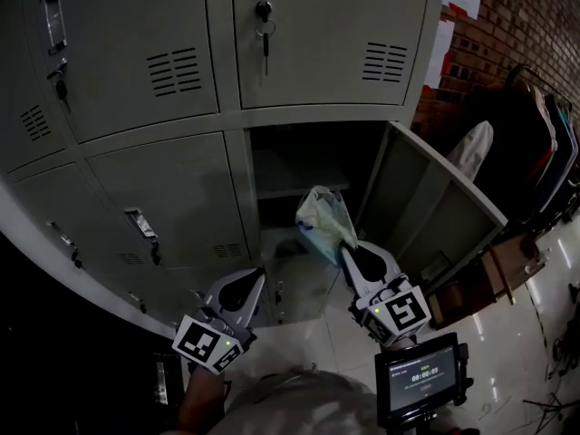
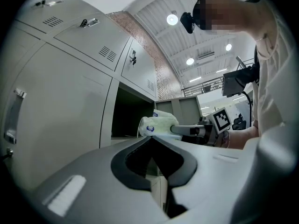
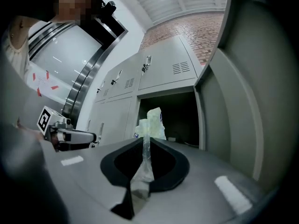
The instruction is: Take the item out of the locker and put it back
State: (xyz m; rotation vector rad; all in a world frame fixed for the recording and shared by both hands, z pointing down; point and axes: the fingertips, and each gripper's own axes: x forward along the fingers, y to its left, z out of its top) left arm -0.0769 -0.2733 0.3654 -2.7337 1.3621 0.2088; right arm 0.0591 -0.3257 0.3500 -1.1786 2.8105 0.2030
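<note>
A pale green and white plastic bag [image 1: 319,220] hangs in front of the open locker compartment [image 1: 299,166], just outside its opening. My right gripper [image 1: 344,250] is shut on the bag's twisted neck, which runs between its jaws in the right gripper view [image 3: 142,139]; the bag [image 3: 152,122] stands up beyond the tips. My left gripper [image 1: 258,277] is to the left of the bag, lower, with its jaws together and nothing between them [image 2: 150,138]. The left gripper view shows the bag [image 2: 156,125] held by the right gripper [image 2: 187,130] beside the dark opening.
The compartment's grey door [image 1: 426,207] stands swung open to the right. Shut grey lockers surround it, one with keys in its lock [image 1: 264,25]. A brick wall [image 1: 517,16], dark bags [image 1: 535,143] and a brown box [image 1: 498,270] stand at the right.
</note>
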